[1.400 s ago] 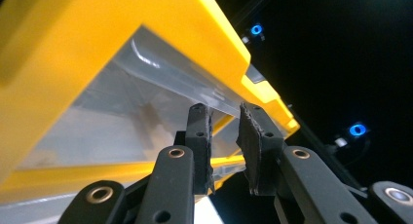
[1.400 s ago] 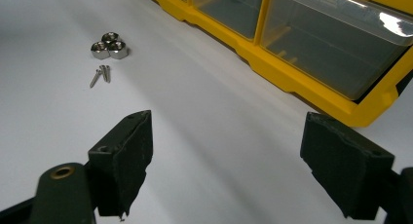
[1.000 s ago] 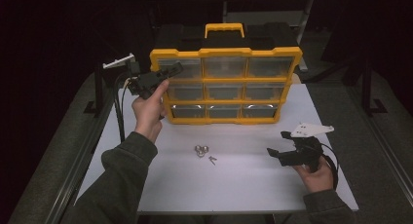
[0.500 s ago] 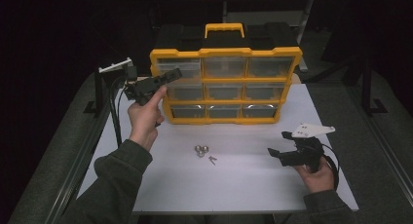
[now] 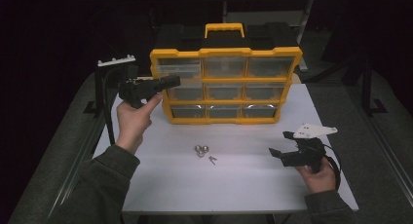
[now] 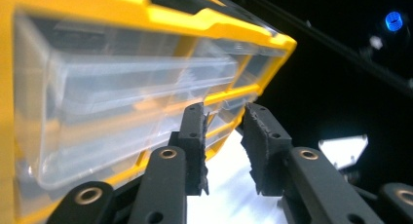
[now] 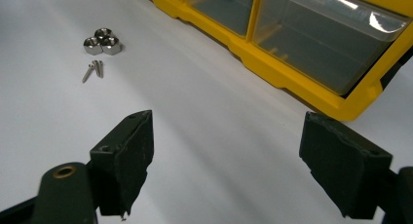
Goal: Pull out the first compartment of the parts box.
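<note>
Organizer: yellow plastic organizer case with clear drawers (image 5: 225, 85) stands upright at the table's far middle. Left gripper (image 5: 171, 81) is raised at its left edge, tips just beside the middle-left drawer, jaws just been opening, narrow gap, nothing between them. No readable labels. Right gripper (image 5: 281, 145) near right, jaws wide apart, empty, steel hex nuts (image 5: 201, 149) to its left.

This looks like a lab or workshop set up for recording. A white counter (image 5: 243, 180) stands in a dark room between grey metal rails, with black frames and stands behind it. On it sits a yellow parts organiser (image 5: 225, 85) with clear drawers, and a few steel nuts (image 5: 200, 150) and screws (image 5: 212, 159) lie loose on the sheet in front of it.
</note>
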Demonstrator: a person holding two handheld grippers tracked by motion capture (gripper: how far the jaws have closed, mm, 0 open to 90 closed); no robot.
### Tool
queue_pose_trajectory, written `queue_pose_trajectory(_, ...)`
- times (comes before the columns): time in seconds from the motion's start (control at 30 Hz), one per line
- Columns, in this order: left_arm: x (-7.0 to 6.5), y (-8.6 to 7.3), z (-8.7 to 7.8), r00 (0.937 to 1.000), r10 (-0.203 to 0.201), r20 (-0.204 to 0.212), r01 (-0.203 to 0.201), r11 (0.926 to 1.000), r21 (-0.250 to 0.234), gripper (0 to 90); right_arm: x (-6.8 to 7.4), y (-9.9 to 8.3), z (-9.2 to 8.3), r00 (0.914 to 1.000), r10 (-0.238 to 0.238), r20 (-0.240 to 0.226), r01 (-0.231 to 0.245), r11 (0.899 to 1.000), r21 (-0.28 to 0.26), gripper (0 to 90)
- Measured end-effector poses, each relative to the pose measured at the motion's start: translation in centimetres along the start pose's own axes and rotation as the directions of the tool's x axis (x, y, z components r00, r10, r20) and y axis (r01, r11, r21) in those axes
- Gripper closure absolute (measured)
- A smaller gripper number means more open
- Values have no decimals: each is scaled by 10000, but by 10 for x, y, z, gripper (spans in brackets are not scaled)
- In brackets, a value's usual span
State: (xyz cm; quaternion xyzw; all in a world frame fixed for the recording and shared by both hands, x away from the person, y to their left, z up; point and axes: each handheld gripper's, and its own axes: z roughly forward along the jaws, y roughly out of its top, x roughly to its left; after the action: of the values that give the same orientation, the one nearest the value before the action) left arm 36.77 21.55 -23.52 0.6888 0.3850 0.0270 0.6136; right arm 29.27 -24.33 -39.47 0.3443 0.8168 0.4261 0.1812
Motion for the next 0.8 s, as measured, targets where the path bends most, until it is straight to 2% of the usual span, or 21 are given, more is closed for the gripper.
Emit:
queue_pose_trajectory(0.03, -4, 8, -4, 9965, 830, -49, -828, 9957, 405, 693, 1, 0, -1, 10000, 34, -14, -34, 10000, -72, 192)
queue_pose_trajectory(0.07, -7, 12, -6, 9912, 1318, -117, -1309, 9896, 594, 689, 1, 1, -1, 10000, -47, 3, 47, 9999, -91, 192)
queue_pose_trajectory(0.1, -7, 12, -6, 9912, 1318, -117, -1309, 9896, 594, 689, 1, 1, -1, 10000, -47, 3, 47, 9999, -91, 192)
queue_pose_trajectory(0.17, -14, 21, -11, 9702, 2333, -650, -2251, 9677, 1135, 693, 2, 2, -1, 9999, -118, -75, 117, 9999, -103, 193)
queue_pose_trajectory(0.2, -16, 25, -12, 9625, 2640, -626, -2540, 9579, 1336, 693, 2, 2, -1, 9999, -118, -75, 117, 9999, -103, 193)
queue_pose_trajectory(0.23, -20, 35, -14, 9494, 3109, -456, -3010, 9415, 1514, 693, 2, 2, 0, 9997, -194, -137, 194, 9998, -1, 194)
queue_pose_trajectory(0.27, -20, 35, -14, 9494, 3109, -456, -3010, 9415, 1514, 693, 2, 2, 0, 9997, -194, -137, 194, 9998, -1, 194)
queue_pose_trajectory(0.33, -23, 46, -15, 9342, 3562, -189, -3475, 9206, 1782, 692, 3, 3, 1, 9995, -275, -143, 276, 9996, 45, 194)
queue_pose_trajectory(0.37, -25, 56, -14, 9168, 3993, 22, -3909, 8966, 2078, 691, 3, 3, 1, 9993, -335, -159, 336, 9994, 48, 194)
queue_pose_trajectory(0.4, -25, 56, -14, 9168, 3993, 22, -3909, 8966, 2078, 686, 3, 3, 1, 9993, -335, -159, 336, 9994, 48, 194)
queue_pose_trajectory(0.43, -24, 63, -12, 9144, 4032, 352, -3996, 8854, 2376, 666, 4, 3, 1, 9993, -327, -190, 328, 9995, 39, 194)
queue_pose_trajectory(0.47, -24, 63, -12, 9144, 4032, 352, -3996, 8854, 2376, 652, 3, 3, 1, 9992, -333, -207, 334, 9994, 39, 194)
queue_pose_trajectory(0.5, -23, 69, -10, 9053, 4200, 632, -4214, 8697, 2570, 650, 3, 3, 1, 9992, -339, -233, 340, 9994, 31, 193)
queue_pose_trajectory(0.53, -23, 69, -10, 9053, 4200, 632, -4214, 8697, 2570, 642, 3, 3, 1, 9992, -339, -233, 340, 9994, 31, 193)
queue_pose_trajectory(0.6, -23, 74, -7, 8873, 4532, 856, -4583, 8457, 2733, 640, 2, 3, 0, 9991, -345, -252, 347, 9994, 76, 192)
queue_pose_trajectory(0.63, -23, 76, -6, 8838, 4587, 920, -4648, 8384, 2847, 637, 2, 3, 0, 9990, -359, -261, 361, 9993, 64, 192)
queue_pose_trajectory(0.67, -21, 81, -2, 8726, 4773, 1039, -4840, 8162, 3155, 612, 2, 2, 0, 9990, -360, -272, 362, 9993, 49, 192)
queue_pose_trajectory(0.7, -21, 81, -2, 8726, 4773, 1039, -4840, 8162, 3155, 603, 2, 2, 0, 9990, -360, -272, 362, 9993, 49, 192)
queue_pose_trajectory(0.73, -21, 83, 0, 8621, 4960, 1039, -5005, 8011, 3282, 590, 2, 2, 0, 9990, -345, -295, 347, 9994, 37, 192)
queue_pose_trajectory(0.77, -19, 86, 5, 8443, 5242, 1111, -5268, 7739, 3516, 571, 2, 2, 0, 9989, -355, -300, 356, 9994, 35, 192)
queue_pose_trajectory(0.8, -19, 86, 5, 8443, 5242, 1111, -5268, 7739, 3516, 546, 2, 2, 0, 9989, -355, -300, 356, 9994, 35, 192)
